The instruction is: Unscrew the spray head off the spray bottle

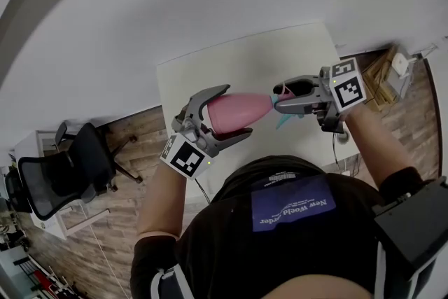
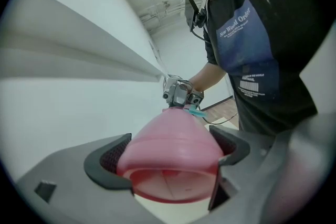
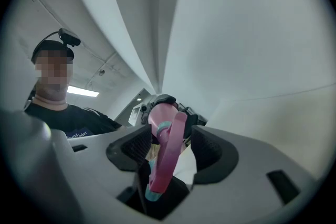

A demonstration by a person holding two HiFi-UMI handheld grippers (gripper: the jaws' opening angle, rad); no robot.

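Note:
A pink spray bottle [image 1: 246, 107] lies sideways in the air above the white table [image 1: 238, 63], neck toward the right. My left gripper [image 1: 236, 113] is shut on its wide body [image 2: 170, 141], both pads pressing its sides. The pink and teal spray head [image 3: 167, 150] sits between the jaws of my right gripper [image 3: 171, 153], which stand open with a gap on each side of the trigger. In the head view the right gripper [image 1: 280, 100] surrounds the spray head [image 1: 284, 117] at the bottle's neck. The left gripper view shows the right gripper [image 2: 179, 93] beyond the bottle's tip.
A black office chair [image 1: 66, 171] stands on the wood floor to the left. Wooden items and a white box [image 1: 386, 70] lie past the table's right edge. A white wall runs behind the table. The person's torso fills the near side.

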